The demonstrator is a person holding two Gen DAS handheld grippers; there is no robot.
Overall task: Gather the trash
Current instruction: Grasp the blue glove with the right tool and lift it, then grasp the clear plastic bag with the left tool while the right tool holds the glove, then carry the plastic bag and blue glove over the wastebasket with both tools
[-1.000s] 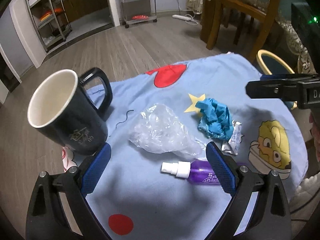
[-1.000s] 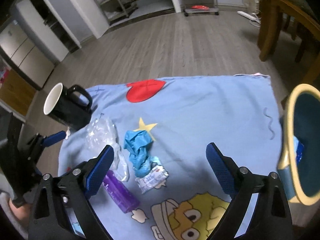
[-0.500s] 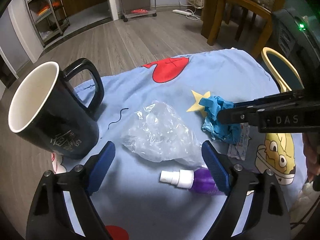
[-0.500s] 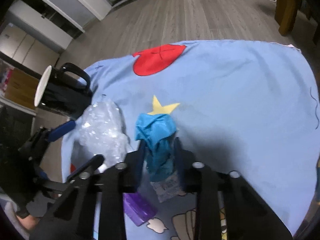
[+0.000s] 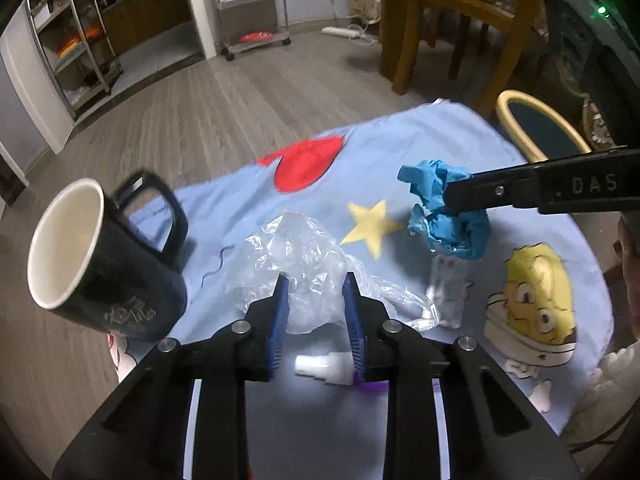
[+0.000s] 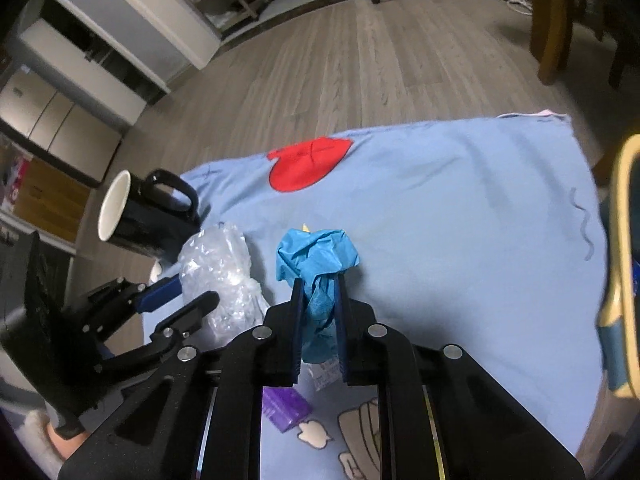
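Observation:
My right gripper (image 6: 318, 282) is shut on a crumpled blue wad (image 6: 316, 260), which hangs lifted just above the blue cloth (image 6: 460, 220); it also shows in the left wrist view (image 5: 444, 208). My left gripper (image 5: 314, 278) is shut on a clear crumpled plastic bag (image 5: 296, 256), which still rests on the cloth; the bag also shows in the right wrist view (image 6: 220, 268). A small silver wrapper (image 5: 448, 284) lies under the blue wad. A yellow-rimmed bin (image 5: 536, 128) stands off the cloth's right edge.
A black mug (image 5: 92, 256) with a white inside stands at the left of the cloth. A purple spray bottle (image 5: 328, 368) lies near my left gripper. A wooden chair (image 5: 452, 28) stands behind the bin. Wood floor and wire racks lie beyond.
My right gripper has closed on the blue wad and raised it. My left gripper has moved forward and closed on the plastic bag.

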